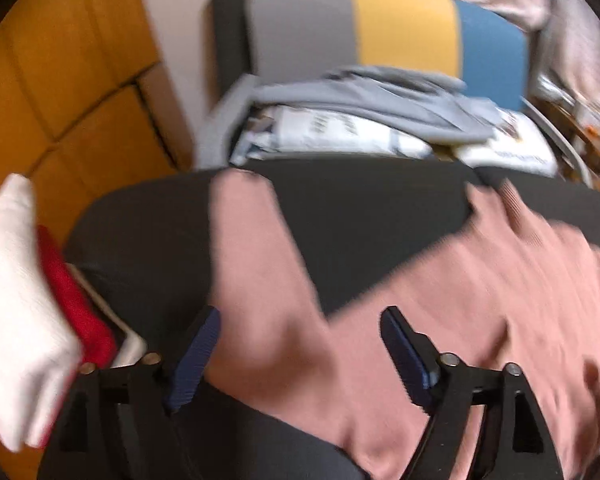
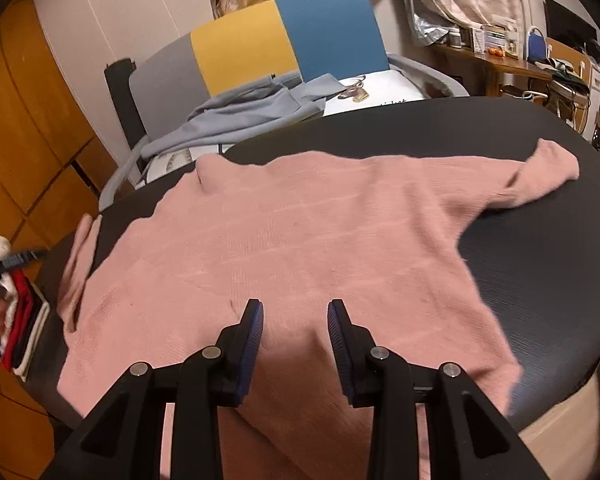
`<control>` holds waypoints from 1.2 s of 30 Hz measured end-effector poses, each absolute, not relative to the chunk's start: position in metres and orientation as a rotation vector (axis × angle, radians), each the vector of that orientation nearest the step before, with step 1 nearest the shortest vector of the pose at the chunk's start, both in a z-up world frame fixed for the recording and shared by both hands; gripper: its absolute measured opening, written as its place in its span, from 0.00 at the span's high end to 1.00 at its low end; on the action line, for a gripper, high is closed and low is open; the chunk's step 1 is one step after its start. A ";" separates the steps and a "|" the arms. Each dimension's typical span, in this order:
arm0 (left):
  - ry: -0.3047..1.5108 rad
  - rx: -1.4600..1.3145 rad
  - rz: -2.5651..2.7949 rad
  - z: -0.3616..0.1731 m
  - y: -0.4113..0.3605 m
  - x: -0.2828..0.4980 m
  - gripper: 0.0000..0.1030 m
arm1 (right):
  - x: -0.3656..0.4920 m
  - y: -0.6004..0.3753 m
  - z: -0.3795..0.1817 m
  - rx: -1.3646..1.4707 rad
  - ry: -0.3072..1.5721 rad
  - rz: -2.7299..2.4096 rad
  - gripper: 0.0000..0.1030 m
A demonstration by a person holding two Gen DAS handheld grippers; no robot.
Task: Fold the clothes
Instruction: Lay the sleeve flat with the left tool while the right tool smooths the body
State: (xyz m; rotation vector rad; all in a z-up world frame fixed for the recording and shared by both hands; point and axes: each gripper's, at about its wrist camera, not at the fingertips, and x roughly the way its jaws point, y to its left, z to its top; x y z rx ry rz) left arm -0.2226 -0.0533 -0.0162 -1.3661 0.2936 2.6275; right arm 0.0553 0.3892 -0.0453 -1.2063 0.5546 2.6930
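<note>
So there's a pink sweater (image 2: 300, 240) spread flat on the dark round counter (image 2: 540, 264), covering most of it. One sleeve (image 2: 548, 172) runs out toward the far right edge and lies folded back on itself there. The other sleeve (image 2: 78, 264) droops over the left edge. The hem end hangs off the near edge, right under the grippers.

The left hand-held gripper (image 1: 300, 344) is spread wide over the left side of the sweater, with pink cloth in the gap, but the pads (image 1: 198, 356) aren't pressing on anything, so it's released. That view is pretty blurry, so I can't tell whether the tips touch the fabric.

The right hand-held gripper (image 2: 296, 328) sits at the near edge, jaws partly apart, pink knit showing between them. The pads (image 2: 252, 344) aren't pinching it as far as I can see, so that one's let go too.

Just off the left edge there's a stack of clothes (image 1: 60, 320), white on the outside with red next to it. Behind the far edge is a chair (image 2: 284, 36) with a grey, yellow and blue back, with a grey garment (image 2: 252, 112) dumped on the seat over something white and printed. Wooden cabinets (image 2: 28, 140) sit to the left, with a cluttered desk (image 2: 512, 64) off in the far right.
</note>
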 end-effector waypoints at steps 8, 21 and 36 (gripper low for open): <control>0.563 -1.370 2.331 -0.085 0.026 -0.157 0.15 | 0.075 0.367 -0.049 -1.375 0.395 2.822 0.44; 0.283 -1.419 2.325 -0.094 0.029 -0.143 0.08 | 0.078 0.362 -0.102 -1.514 0.056 2.594 0.44; 0.322 -1.393 2.230 -0.099 0.044 -0.149 0.43 | 0.080 0.403 -0.089 -1.320 0.678 2.620 0.88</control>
